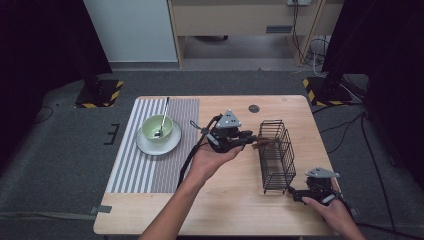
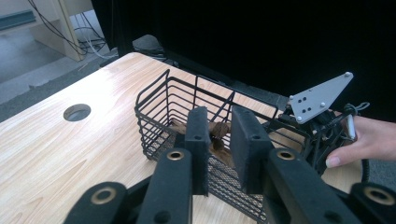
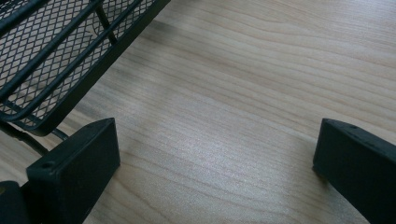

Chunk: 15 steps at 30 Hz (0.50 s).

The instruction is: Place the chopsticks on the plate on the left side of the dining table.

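My left gripper [image 1: 254,139] reaches over the near long rim of a black wire basket [image 1: 276,150] at the table's right. Its jaws [image 2: 222,116] stand a narrow gap apart and pinch a brown wooden-looking piece [image 2: 217,133] just inside the basket [image 2: 154,93]. That brown piece [image 1: 264,143] pokes across the rim in the high view. My right gripper [image 1: 292,192] rests low at the basket's front corner. In its own view the jaws [image 3: 215,135] are wide apart over bare wood, with the basket's mesh corner [image 3: 46,60] at upper left.
A green bowl [image 1: 157,127] with a spoon [image 1: 164,116] sits on a white plate [image 1: 159,145] on a striped mat [image 1: 145,165] at left. A round hole [image 1: 254,108] lies near the table's far edge. The other hand [image 2: 369,140] shows behind the basket.
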### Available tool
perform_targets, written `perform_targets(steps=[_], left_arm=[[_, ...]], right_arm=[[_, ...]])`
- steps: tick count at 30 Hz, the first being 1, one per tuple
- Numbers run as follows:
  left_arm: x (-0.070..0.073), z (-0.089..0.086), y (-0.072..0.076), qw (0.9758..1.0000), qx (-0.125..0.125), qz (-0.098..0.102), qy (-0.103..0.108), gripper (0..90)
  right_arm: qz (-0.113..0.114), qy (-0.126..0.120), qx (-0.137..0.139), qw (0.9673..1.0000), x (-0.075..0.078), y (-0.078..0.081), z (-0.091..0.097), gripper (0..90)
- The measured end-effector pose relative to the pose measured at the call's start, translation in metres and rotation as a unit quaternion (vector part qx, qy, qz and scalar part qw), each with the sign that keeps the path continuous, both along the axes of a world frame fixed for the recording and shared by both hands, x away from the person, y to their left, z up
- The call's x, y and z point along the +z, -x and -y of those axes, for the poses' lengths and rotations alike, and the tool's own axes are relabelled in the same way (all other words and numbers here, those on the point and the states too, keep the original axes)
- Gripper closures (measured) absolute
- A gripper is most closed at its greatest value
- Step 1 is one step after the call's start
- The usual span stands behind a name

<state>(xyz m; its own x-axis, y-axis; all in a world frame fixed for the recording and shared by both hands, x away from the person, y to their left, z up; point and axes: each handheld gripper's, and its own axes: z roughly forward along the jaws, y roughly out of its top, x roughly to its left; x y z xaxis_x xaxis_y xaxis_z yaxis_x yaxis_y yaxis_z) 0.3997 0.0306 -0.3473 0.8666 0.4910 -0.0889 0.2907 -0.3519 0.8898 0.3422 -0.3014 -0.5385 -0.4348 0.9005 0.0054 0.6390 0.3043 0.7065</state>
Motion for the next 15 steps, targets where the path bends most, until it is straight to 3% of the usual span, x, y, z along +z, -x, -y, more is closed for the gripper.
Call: perform_targets(steps=[4,15], left_arm=[[0.0035,0.0012,-0.0016,1.0,-0.004,-0.001,0.001,81.9],[0.0036,0.0017,-0.005,1.0,0.001,0.002,0.0,82.4]], right_arm=[[0.0,0.0,0.0,1.0,0.0,0.0,0.0,0.6],[0.0,0.0,0.001,1.0,0.0,0.0003,0.0001,0.6]])
